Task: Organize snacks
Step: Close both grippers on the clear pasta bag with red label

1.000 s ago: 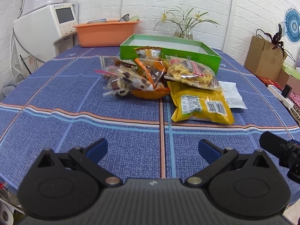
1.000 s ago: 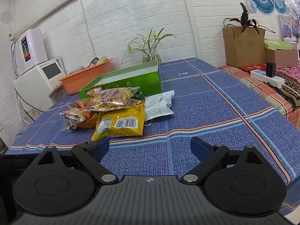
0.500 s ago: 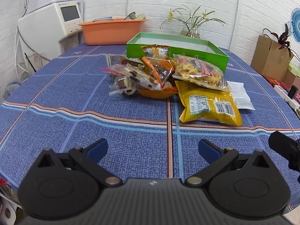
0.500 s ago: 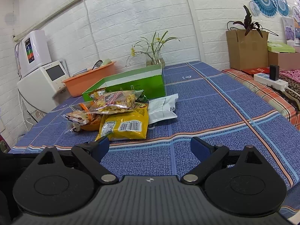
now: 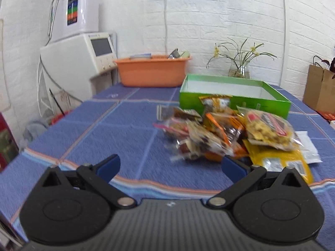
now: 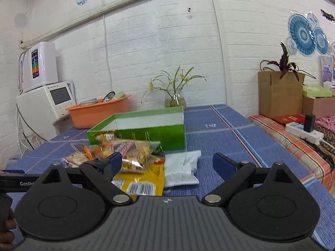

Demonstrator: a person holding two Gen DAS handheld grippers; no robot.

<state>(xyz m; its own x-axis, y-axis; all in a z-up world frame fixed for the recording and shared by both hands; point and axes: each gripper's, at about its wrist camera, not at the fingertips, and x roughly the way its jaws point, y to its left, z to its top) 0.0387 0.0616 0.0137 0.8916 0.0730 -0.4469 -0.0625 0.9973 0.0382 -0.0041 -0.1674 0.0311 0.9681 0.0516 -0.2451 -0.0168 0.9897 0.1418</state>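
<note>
A pile of snack packets lies on the blue tablecloth in front of an open green box. A yellow bag and a white packet lie at the pile's right. My left gripper is open and empty, just short of the pile's near left. In the right wrist view the pile, the yellow bag, the white packet and the green box show. My right gripper is open and empty, close above the white packet.
An orange basin and a glass vase with flowers stand at the table's back. A white appliance stands at the left. A cardboard box with a plant and a power strip are at the right.
Both grippers have moved forward towards the snack pile and tilted up, so more wall shows. Both stay open. The snacks have not moved.
</note>
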